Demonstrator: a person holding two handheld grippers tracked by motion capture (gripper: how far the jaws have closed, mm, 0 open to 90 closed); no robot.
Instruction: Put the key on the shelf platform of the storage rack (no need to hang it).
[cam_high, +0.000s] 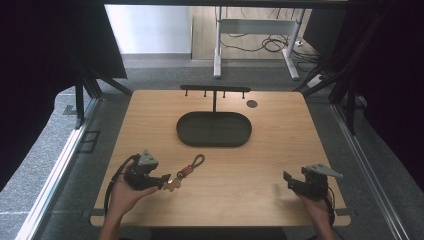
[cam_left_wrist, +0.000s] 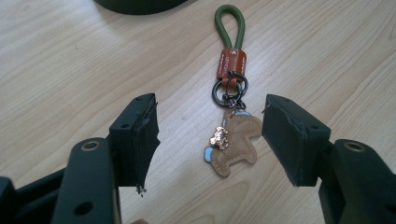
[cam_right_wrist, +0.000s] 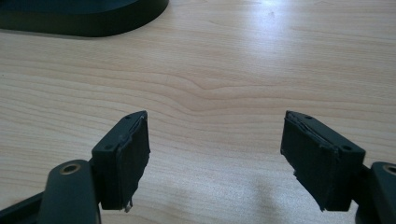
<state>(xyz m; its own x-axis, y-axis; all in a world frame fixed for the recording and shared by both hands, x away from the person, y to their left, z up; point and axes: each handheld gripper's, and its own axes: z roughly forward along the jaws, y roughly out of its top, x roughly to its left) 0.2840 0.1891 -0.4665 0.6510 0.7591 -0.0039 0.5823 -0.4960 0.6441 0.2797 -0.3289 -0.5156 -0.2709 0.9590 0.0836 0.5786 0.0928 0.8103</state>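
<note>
At the lower left of the high view, the left gripper (cam_high: 159, 180) is standing wide-jawed, straddling the keychain (cam_high: 184, 173).
The keychain's long axis is running away toward the upper right; farther off, the right gripper (cam_high: 292, 182) is idling, jaws spread and empty.
</note>
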